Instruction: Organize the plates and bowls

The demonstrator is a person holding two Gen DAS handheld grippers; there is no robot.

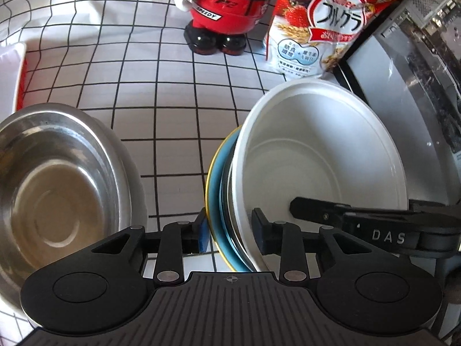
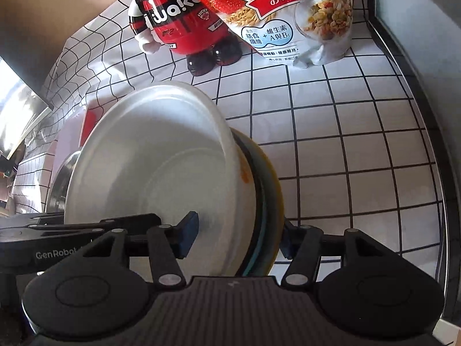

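Midway: both grippers, left (image 1: 230, 230) and right (image 2: 239, 239), jaws clamped on stacked white bowl (image 1: 317, 150) and blue plate (image 1: 216, 178), tilted above surface (image 1: 178, 115); steel bowl (image 1: 52, 178) left unstacked.

I see a white tablecloth (image 1: 173, 92) with a black grid covering the table, sunlit in patches. At its back stand a red mascot figurine (image 1: 227, 8) and a granola bag (image 1: 325, 26); a brown wall (image 2: 49, 26) rises behind.

Open cloth (image 1: 178, 132) between steel bowl (image 1: 54, 178) and stack (image 1: 317, 155)
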